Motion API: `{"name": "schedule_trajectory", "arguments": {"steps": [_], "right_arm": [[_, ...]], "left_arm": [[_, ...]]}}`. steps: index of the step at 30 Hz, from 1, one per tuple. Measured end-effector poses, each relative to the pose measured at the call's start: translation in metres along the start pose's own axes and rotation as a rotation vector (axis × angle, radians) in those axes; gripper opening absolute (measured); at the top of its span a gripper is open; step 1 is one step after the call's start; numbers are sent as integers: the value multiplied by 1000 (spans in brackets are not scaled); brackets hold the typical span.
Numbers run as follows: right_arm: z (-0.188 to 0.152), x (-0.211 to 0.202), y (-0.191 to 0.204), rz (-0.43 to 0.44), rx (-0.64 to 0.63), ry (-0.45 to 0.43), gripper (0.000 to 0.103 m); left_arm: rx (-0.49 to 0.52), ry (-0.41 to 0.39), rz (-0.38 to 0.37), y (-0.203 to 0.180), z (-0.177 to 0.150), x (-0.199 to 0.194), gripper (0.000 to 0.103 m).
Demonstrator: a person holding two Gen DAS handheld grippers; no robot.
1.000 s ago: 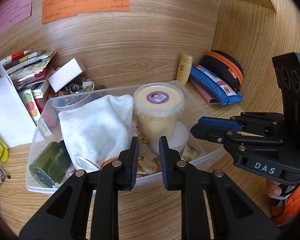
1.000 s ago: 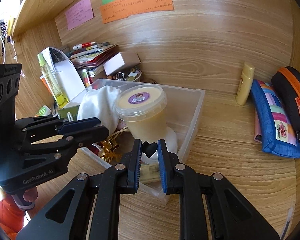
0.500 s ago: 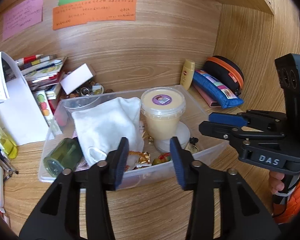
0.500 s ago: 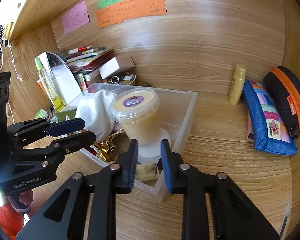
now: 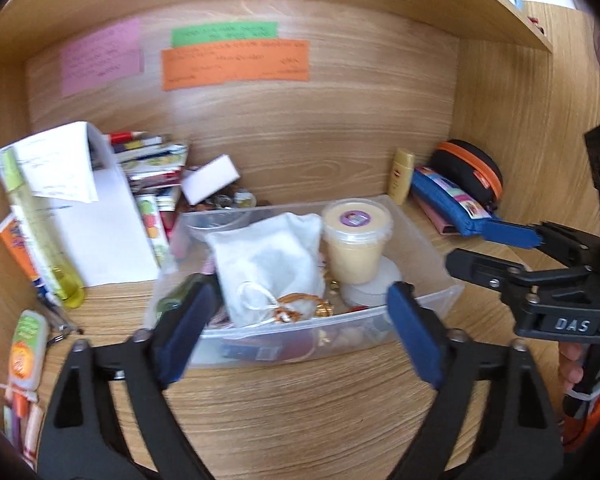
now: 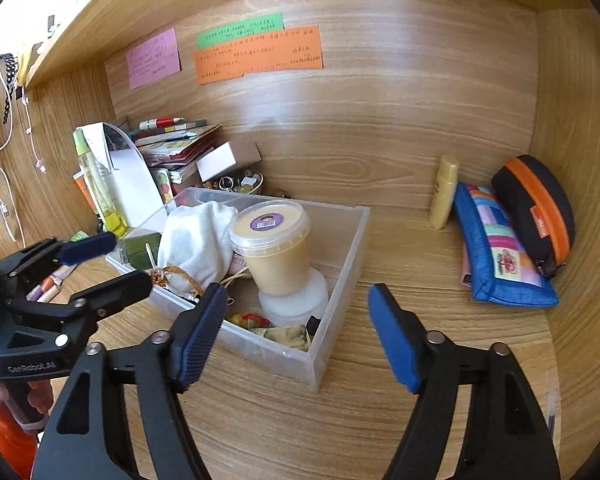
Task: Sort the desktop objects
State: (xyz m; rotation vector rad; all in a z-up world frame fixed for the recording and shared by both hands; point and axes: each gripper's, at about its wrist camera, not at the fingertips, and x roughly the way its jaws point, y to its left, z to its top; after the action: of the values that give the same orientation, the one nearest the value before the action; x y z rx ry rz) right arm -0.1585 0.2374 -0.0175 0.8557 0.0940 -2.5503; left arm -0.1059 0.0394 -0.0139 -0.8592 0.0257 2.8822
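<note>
A clear plastic bin (image 5: 432, 256) (image 6: 344, 280) sits on the wooden desk. It holds a white cloth pouch (image 5: 268, 268) (image 6: 196, 240), a lidded tub of yellow cream (image 5: 356, 240) (image 6: 274, 248), a green jar (image 6: 138, 250), a white puck and small trinkets. My left gripper (image 5: 300, 332) is open and empty in front of the bin's near wall; it also shows in the right wrist view (image 6: 108, 264). My right gripper (image 6: 296, 332) is open and empty at the bin's near right corner; it also shows in the left wrist view (image 5: 496, 248).
A yellow tube (image 6: 444, 192), blue pencil case (image 6: 496, 256) and black-orange case (image 6: 536, 208) lie at the back right. Books, a white box (image 6: 228, 160), a trinket bowl, a white stand (image 5: 100, 224) and a yellow-green bottle (image 5: 44, 240) crowd the back left. Pens and a small bottle (image 5: 28, 348) lie left.
Both grippers have gone from shut to wide open and drawn back from the bin, so more of the desk and alcove shows.
</note>
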Motion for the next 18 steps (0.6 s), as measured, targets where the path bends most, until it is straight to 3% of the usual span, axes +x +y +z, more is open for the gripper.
{"name": "schedule_trajectory", "arguments": {"steps": [3,7,18], "right_arm": [[-2,-10,4,-22,-1,-20,84],[-5,-22,8,-34,-11,-30,85],[-19,-48,22,-42,-23,-34,89]], "left_arm": [[-28,-6,32,5,-2,-9,97],[-68,-39,153,11,-8,-22,99],[-66,-94,192,1,-22,-60,101]]}}
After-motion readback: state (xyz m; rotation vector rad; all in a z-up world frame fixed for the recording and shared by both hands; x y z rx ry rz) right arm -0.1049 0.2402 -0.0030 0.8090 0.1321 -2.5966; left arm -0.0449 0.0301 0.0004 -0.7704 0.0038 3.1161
